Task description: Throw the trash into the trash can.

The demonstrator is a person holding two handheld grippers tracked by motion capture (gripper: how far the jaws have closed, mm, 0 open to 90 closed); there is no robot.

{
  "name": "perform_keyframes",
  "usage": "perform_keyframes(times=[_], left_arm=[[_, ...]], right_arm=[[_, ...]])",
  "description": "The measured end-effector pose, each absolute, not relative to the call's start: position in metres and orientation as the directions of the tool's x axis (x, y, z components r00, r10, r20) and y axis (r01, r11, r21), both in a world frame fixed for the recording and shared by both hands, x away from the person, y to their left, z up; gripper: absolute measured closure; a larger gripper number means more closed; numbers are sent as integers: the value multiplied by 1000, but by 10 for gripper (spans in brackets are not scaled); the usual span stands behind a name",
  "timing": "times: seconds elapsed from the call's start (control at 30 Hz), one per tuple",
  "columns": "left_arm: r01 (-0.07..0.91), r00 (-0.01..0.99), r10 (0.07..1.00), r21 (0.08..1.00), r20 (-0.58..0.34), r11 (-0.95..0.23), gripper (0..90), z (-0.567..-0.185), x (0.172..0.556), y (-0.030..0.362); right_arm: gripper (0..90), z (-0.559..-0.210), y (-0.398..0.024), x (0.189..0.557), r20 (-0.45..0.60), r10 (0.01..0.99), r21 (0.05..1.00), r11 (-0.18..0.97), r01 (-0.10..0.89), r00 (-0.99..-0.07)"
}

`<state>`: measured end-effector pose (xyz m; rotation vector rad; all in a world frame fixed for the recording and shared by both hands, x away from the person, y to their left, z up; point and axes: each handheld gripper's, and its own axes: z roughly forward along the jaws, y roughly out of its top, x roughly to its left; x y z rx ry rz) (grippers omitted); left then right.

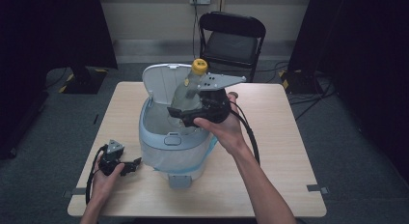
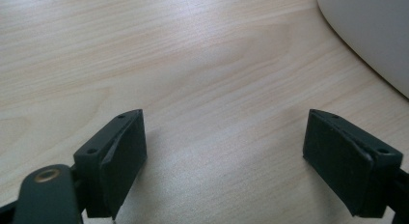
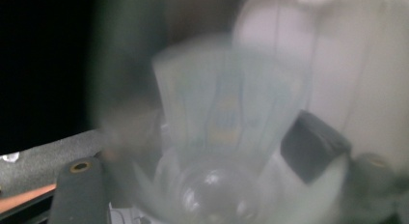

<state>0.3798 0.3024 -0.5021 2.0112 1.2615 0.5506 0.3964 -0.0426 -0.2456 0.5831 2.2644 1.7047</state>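
Note:
A clear plastic bottle point(image 1: 185, 91) with a yellow cap point(image 1: 199, 65) hangs tilted over the open mouth of a white and pale blue bin point(image 1: 147, 137). My right gripper point(image 1: 183, 115) is shut on its lower part. In the right gripper view the bottle point(image 3: 226, 122) is blurred and very close, its base between my right gripper's point(image 3: 197, 171) jaws, with one black pad point(image 3: 311, 147) against its side. My left gripper point(image 1: 132, 165) rests on the wooden table point(image 1: 279, 137) at the bin's left. Seen from its own camera, my left gripper point(image 2: 224, 161) is open over bare wood.
The bin's lid point(image 1: 161, 81) stands open at the back, and a thin liner point(image 1: 202, 156) hangs over its rim. The bin's white wall point(image 2: 371, 31) is close to the left gripper. A black folding chair point(image 1: 231, 40) stands beyond the table's far edge.

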Motion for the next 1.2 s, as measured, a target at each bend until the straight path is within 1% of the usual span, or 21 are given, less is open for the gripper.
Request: perform_keyframes(times=[0.03, 0.23, 0.3, 0.33, 0.37, 0.4, 0.47, 0.6, 0.8, 1.1, 1.2], left_arm=[[607, 437, 899, 741, -8, -288, 149, -502, 380, 302], [606, 439, 898, 741, -8, -289, 149, -502, 380, 302], [606, 439, 898, 741, -9, -289, 149, -502, 380, 302], [606, 439, 898, 741, -9, -289, 149, -502, 380, 302], [606, 439, 898, 741, -9, -289, 149, -502, 380, 303], [606, 439, 899, 741, -10, -288, 149, -502, 380, 302], [606, 439, 898, 741, -10, -288, 149, -502, 380, 302], [606, 438, 899, 740, -3, -293, 148, -502, 380, 302], [606, 439, 899, 741, -8, -290, 148, -502, 380, 302], [606, 439, 899, 740, -6, -291, 148, -502, 380, 302], [607, 438, 899, 740, -8, -290, 148, -502, 380, 302]], right_arm=[[257, -246, -43, 398, 56, 454, 955, 236, 181, -889], [274, -251, -40, 402, 48, 464, 945, 266, 191, -884], [298, -252, -38, 404, 42, 468, 937, 289, 197, -883], [353, -253, -38, 405, 43, 468, 936, 289, 199, -883], [458, -252, -40, 406, 50, 464, 943, 269, 195, -885], [426, -249, -42, 406, 69, 446, 954, 233, 190, -893], [421, -241, -46, 403, 48, 457, 965, 207, 159, -888], [423, -241, -46, 401, 34, 451, 960, 235, 155, -892], [420, -253, -49, 405, 67, 454, 955, 228, 188, -888], [419, -261, -58, 406, 76, 459, 956, 220, 196, -885], [406, -266, -62, 408, 83, 471, 953, 219, 208, -878]])
